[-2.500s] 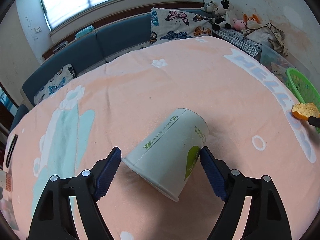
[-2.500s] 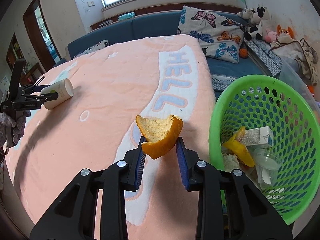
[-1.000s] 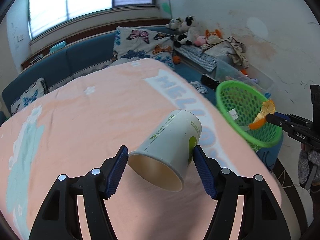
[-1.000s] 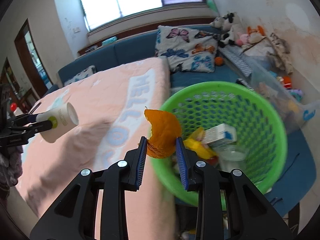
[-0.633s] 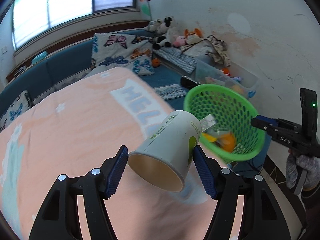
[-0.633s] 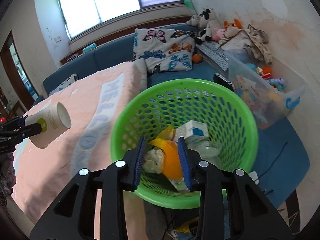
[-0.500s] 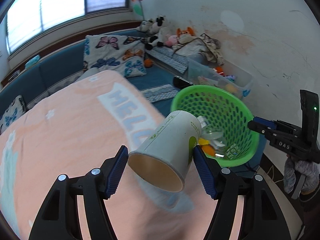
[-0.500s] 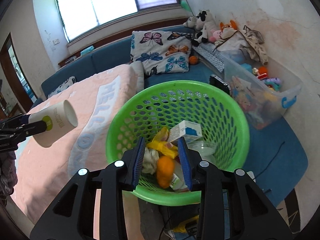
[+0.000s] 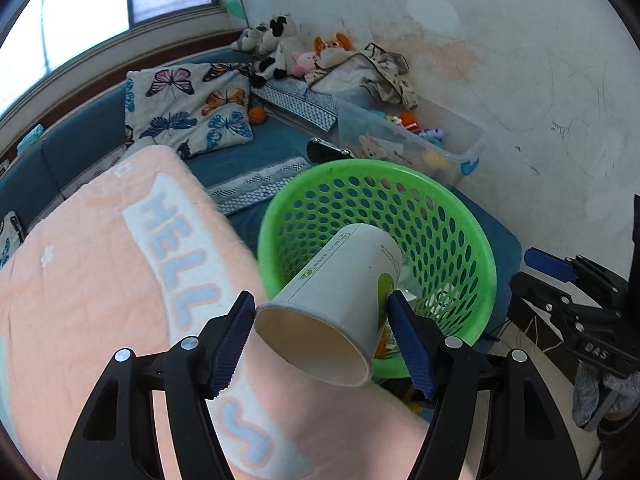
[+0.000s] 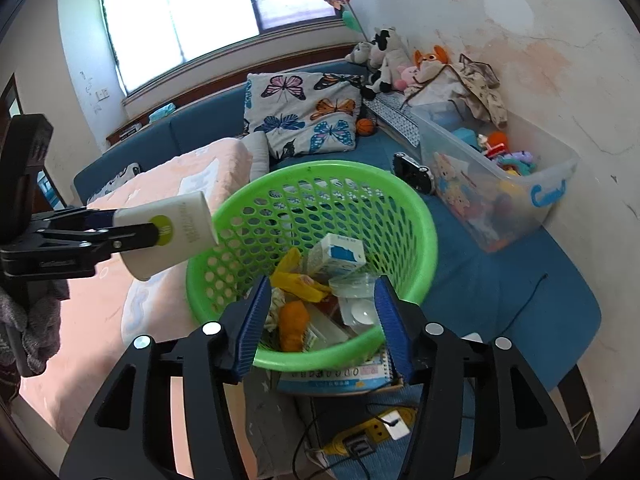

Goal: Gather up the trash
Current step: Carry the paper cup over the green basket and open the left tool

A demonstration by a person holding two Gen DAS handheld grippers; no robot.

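Left wrist view: left gripper [image 9: 321, 340] clamped on white paper cup [image 9: 340, 300] above round green plastic basket [image 9: 472, 232]; right gripper [image 10: 320, 320] just opened, empty.

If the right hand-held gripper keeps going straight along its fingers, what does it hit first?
Most likely the trash inside the green basket. The right hand-held gripper, empty with jaws that have just been opening, points down over the near rim at the orange peel and a clear plastic lid. Depth is uncertain.

Stained white wall [image 10: 540, 40] — blue sofa [image 10: 208, 128], window [image 10: 180, 8]
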